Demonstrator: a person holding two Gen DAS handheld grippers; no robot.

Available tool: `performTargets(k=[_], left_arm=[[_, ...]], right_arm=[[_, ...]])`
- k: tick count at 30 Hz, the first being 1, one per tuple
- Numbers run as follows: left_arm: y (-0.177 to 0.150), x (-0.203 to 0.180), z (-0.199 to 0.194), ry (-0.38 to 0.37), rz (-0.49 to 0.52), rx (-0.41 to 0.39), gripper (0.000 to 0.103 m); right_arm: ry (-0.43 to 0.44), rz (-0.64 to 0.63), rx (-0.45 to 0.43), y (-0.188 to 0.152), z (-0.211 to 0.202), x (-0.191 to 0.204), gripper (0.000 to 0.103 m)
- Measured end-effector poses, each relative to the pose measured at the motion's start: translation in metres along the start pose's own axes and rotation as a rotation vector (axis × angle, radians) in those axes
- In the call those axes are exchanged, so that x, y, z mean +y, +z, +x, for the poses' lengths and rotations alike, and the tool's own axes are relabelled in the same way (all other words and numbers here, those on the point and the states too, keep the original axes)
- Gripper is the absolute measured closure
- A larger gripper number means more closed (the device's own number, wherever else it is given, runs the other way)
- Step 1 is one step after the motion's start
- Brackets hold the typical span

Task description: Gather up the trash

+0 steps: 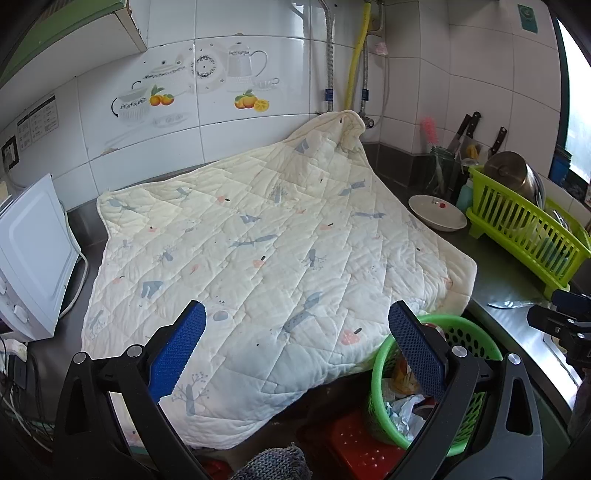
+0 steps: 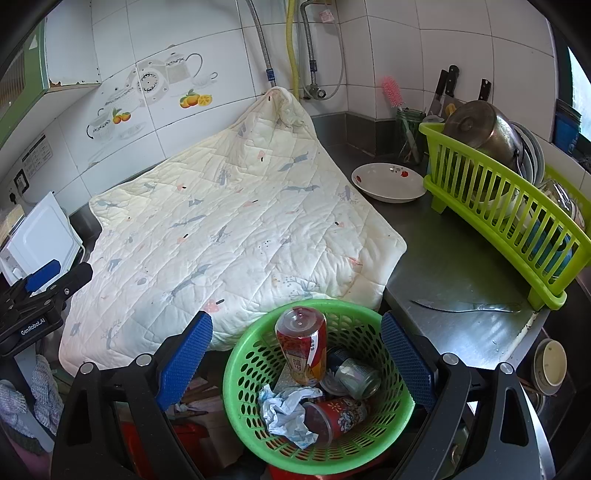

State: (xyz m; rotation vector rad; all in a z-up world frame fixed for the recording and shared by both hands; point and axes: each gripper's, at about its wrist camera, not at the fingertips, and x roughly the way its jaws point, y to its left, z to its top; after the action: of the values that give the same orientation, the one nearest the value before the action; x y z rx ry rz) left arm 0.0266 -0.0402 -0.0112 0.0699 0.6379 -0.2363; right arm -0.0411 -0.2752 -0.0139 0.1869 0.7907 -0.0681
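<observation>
A tiled kitchen corner, white wall tiles (image 2: 207, 33) decorated with teapots and oranges, pipes and a yellow hose (image 2: 292, 51) running down toward the back. Spread across the grey steel table (image 2: 443, 258): a cream quilted blanket with a blue and pink print (image 2: 229, 229), one corner pulled up against the wall. Beside its right edge, a white ceramic bowl (image 2: 388, 182), then a lime-green plastic dish rack (image 2: 517, 229) holding a steel pot and plates. Flat on the table in front of the rack, a steel knife (image 2: 469, 305). Behind, knife handles and a pink brush in holders. At far left, a white appliance (image 1: 33, 254).

Below the table's front edge, a round green perforated plastic basket (image 2: 251, 365), already loaded with trash: a red-labelled bottle (image 2: 303, 343), a pale jar, a red printed cup and crumpled blue-white paper (image 2: 288, 413).

Right gripper (image 2: 296, 354) poised above the basket, jaws spread wide, holding nothing. Left gripper (image 1: 297, 354) over the blanket's near edge, jaws likewise wide and empty.
</observation>
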Motion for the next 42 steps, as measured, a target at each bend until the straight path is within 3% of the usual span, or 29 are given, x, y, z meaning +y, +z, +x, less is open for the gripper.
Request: performTargets(k=[42], left_arm=[[-0.0019,-0.0037,0.0024,-0.008,0.000,0.007,0.005]], right_arm=[[0.007,-0.005,0.003,0.0001,0.0016,0.0010,0.014]])
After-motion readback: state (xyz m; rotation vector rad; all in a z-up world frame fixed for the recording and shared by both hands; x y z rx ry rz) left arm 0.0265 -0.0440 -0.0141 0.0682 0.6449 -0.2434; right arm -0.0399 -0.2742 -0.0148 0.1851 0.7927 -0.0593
